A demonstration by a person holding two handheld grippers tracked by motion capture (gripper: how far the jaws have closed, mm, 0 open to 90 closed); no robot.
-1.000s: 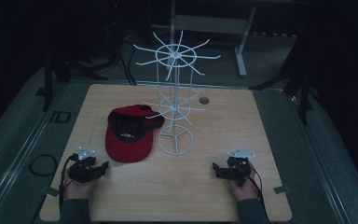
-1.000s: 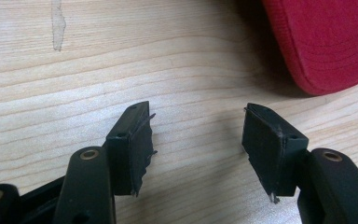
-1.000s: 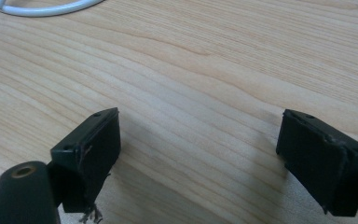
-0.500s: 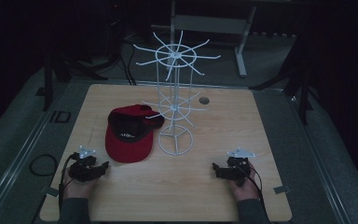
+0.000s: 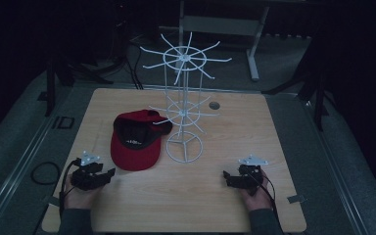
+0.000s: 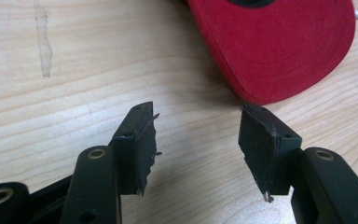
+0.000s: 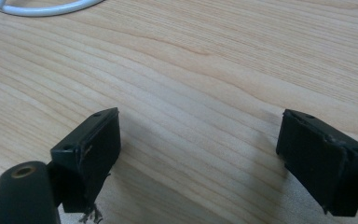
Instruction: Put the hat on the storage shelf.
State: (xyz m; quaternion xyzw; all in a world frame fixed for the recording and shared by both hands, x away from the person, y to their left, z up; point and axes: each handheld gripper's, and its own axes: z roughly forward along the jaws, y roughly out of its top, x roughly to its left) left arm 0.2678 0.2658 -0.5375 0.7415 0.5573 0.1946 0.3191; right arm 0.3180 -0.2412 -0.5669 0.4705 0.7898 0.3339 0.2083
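Observation:
A red cap (image 5: 136, 140) with a black inside lies on the wooden table (image 5: 235, 127), brim toward the front left. Its brim (image 6: 279, 44) fills the top right of the left gripper view. A white wire display rack (image 5: 183, 107) with hooked arms stands just right of the cap on a ring base (image 7: 42, 7). My left gripper (image 5: 108, 173) rests near the front left, a short way below the cap, open (image 6: 196, 144) with nothing between its jaws. My right gripper (image 5: 226, 176) sits at the front right, open (image 7: 200, 158) over bare wood.
A small round grommet (image 5: 214, 105) is set into the table behind the rack. Grey floor and dark stands surround the table. A cable loop (image 5: 44, 172) lies left of the table.

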